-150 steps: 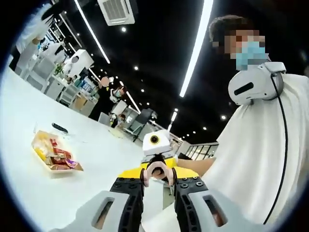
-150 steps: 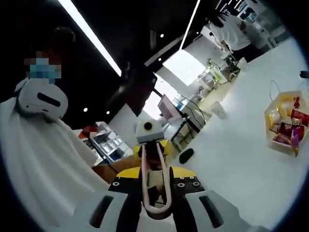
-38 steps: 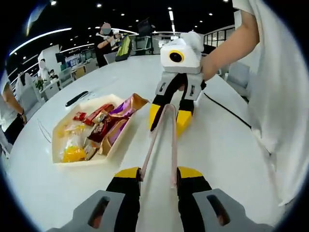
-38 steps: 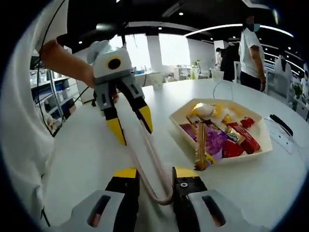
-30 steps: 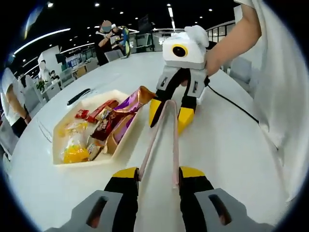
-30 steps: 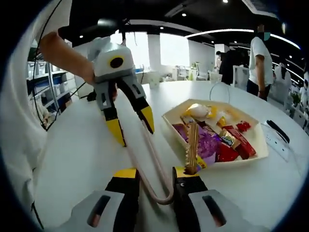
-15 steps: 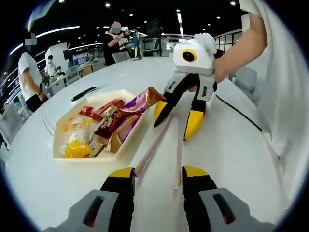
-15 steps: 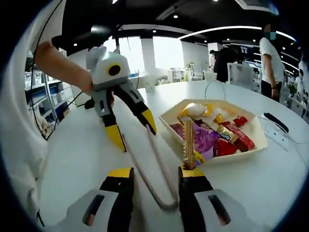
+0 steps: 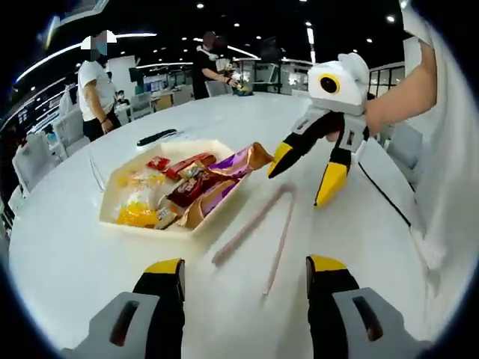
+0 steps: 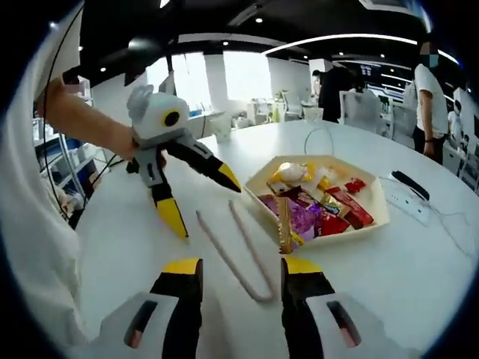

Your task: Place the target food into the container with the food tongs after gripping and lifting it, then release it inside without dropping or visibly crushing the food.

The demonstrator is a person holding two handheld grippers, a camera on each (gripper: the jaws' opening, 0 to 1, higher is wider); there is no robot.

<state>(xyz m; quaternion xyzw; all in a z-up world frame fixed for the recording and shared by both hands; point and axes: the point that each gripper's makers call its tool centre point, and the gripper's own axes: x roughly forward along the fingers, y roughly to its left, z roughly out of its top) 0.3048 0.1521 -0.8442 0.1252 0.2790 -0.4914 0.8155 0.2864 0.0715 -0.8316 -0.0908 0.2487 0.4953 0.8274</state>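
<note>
Food tongs (image 9: 258, 232) beside snack tray (image 9: 112, 196)

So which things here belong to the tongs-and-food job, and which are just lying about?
Belongs to the job:
- food tongs, lying flat on the table
- tray of wrapped snacks
- left gripper and right gripper, both open

Lying about:
- dark flat device beyond the tray
- looped cable
- people standing in the background
</note>
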